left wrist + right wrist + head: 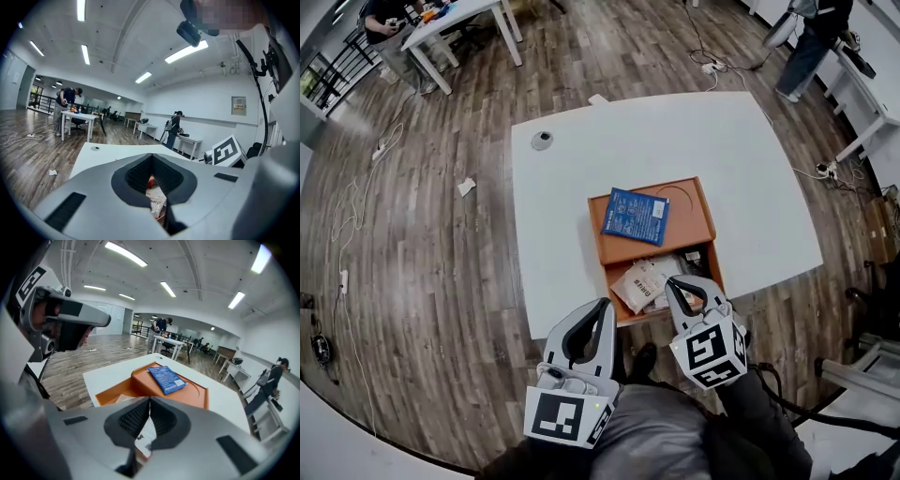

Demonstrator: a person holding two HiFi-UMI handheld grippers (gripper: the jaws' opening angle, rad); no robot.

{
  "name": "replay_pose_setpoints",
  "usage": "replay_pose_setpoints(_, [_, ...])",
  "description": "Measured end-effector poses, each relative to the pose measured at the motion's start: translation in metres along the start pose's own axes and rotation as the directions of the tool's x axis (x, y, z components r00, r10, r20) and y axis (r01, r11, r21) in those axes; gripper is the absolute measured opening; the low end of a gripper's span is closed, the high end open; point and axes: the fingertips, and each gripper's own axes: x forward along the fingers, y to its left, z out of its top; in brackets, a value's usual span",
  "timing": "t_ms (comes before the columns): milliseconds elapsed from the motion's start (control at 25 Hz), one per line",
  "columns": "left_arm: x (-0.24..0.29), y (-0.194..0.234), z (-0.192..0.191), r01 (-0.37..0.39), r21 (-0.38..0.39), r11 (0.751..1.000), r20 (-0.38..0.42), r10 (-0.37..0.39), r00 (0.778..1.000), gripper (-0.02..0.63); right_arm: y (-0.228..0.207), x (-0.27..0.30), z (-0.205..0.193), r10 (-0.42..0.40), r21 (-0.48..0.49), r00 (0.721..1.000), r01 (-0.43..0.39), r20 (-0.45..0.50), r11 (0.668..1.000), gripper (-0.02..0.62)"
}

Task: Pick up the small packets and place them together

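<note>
Head view: we are cataloguing a white rectangular table (600, 159) bearing an orange two-level tray (698, 211). A flat blue packet (636, 216) is lying on the raised part, and pale printed small packets (642, 284) are lying in the lower compartment nearest us. The right gripper (669, 281) is hanging with its tips over those pale packets, jaws clenched tip to tip. Its own view is showing a packet only through the gap behind the tips, so we are judging nothing grasped. The left gripper (606, 304) is hanging by the table's near edge, just left of the tray, likewise clenched and empty. Hazard: descending with jaws pressed together, the right gripper would be shoving a packet against the tray wall instead of taking it.
</note>
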Motion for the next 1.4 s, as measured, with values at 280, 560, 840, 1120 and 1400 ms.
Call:
replay_pose_setpoints(280, [0.011,0.034,0.004,-0.019,-0.027,0.999,-0.011,0.019,1.0,0.002,0.021,0.039,0.0,0.137,0.003,0.985,-0.138,-0.105,0.99,0.099])
replay_pose_setpoints(560, [0.032,0.061,-0.002,-0.01,-0.048,0.999,-0.036,0.009,0.999,0.002,0.033,0.073,-0.025,0.227,0.018,0.932,-0.231,-0.281,0.973,0.228])
replay_pose_setpoints(840, [0.049,0.08,-0.01,-0.005,-0.073,0.997,-0.06,0.001,0.998,0.002,0.036,0.087,-0.04,0.294,0.076,0.884,-0.287,-0.363,0.955,0.236])
replay_pose_setpoints(1120, [0.051,0.08,-0.015,0.004,-0.09,0.996,-0.083,-0.011,0.996,0.002,0.038,0.087,-0.037,0.289,0.053,0.889,-0.29,-0.355,0.956,0.12])
replay_pose_setpoints(1400, [0.035,0.07,-0.009,-0.01,-0.062,0.998,-0.071,0.006,0.997,0.002,0.032,0.074,-0.013,0.21,-0.005,0.944,-0.219,-0.255,0.976,0.06])
